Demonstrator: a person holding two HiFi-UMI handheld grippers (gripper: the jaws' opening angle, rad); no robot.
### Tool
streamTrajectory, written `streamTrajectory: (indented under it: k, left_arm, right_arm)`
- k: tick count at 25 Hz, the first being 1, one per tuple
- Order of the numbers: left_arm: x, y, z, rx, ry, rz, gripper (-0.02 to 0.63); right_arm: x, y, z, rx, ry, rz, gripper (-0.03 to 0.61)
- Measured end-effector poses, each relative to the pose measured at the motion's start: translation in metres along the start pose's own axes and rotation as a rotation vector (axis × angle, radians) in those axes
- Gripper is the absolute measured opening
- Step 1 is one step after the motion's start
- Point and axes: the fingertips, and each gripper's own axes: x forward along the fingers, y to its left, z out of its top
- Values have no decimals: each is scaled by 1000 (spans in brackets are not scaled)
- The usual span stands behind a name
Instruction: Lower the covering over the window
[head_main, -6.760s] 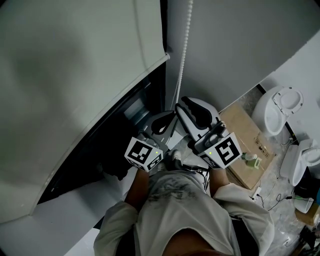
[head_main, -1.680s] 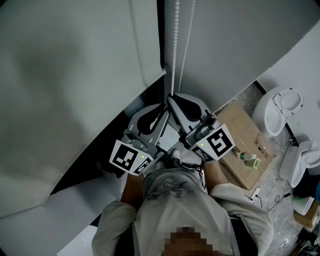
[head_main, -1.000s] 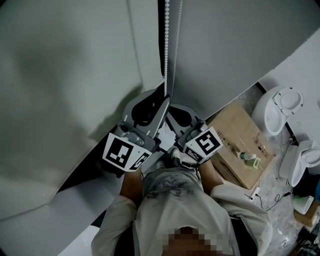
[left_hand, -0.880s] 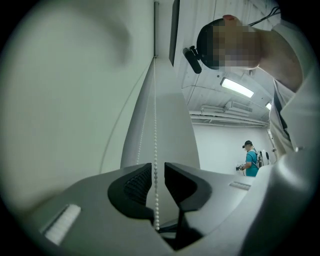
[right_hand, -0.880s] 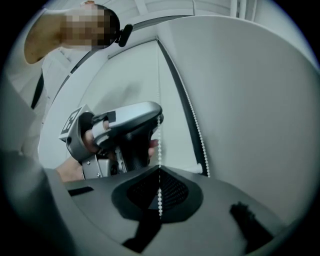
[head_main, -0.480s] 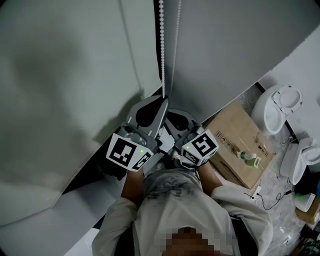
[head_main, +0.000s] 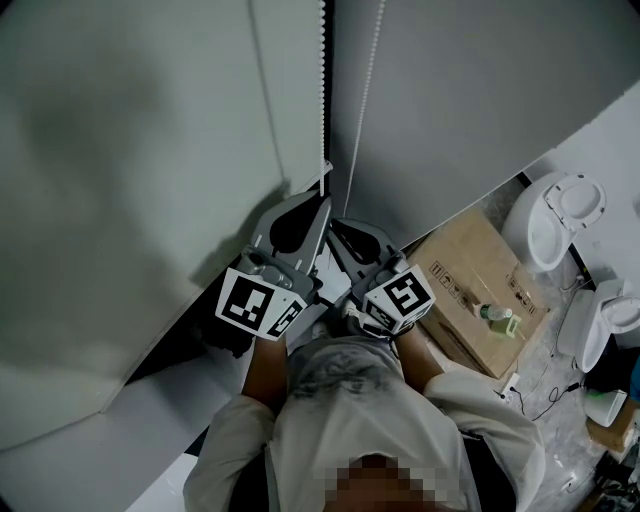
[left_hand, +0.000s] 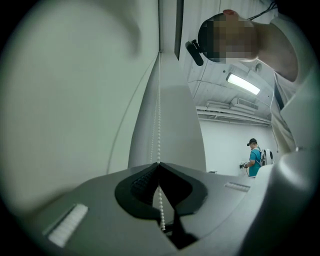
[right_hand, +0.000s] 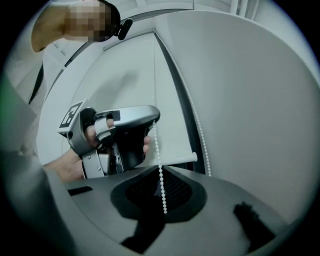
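While your left claw has just been closing and now pinches the bead chain at its tips, your right claw sits just below it, toward 5 o'clock, clamped on the same strand. Each gripper view shows beads running through closed jaws and dangling in the hollow behind them. The roller blind fills the head view from 9 to 12 o'clock. Its bottom bar lies just beyond the claws, and a dark window gap shows uncovered toward 8 o'clock. You seem to be partway through hauling the chain hand over hand, with the blind only partly down. Next, draw the left claw straight down along the chain. Then free the right claw and take a fresh hold higher up, toward 12 o'clock. Keep off the second strand at 1 o'clock, since pulling that one would probably raise the blind.
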Motion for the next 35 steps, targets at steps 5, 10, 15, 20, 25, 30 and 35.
streamTrajectory:
  k: [5,10,15,20,25,30,35]
  left_arm:
    - [-4,8,0,33,-21,44,15]
    - [-5,12,-10,48,1,71,25]
    - [-9,15,-19,34,25,86,85]
    - [-18,14,-28,29,48,102,98]
    - [-30,6,-32,25,63,100,81]
    - [-42,-3,-33,29,72,91,19]
    - [-47,-14,-39,24,88,60,6]
  right_arm:
    - [-11,-5,-4,0,2,-20,80]
    - [-19,-10,-6,-2,12,-36,80]
    - [-23,-14,1,0,-21,-49,81]
    - [-30,-16,0,-1,-8,-57,82]
    - [-36,-8,10,-16,-32,-40,81]
    - [-43,1,23,-122,-32,-30,41]
    - [-55,-3,39,-174,-34,-36,17]
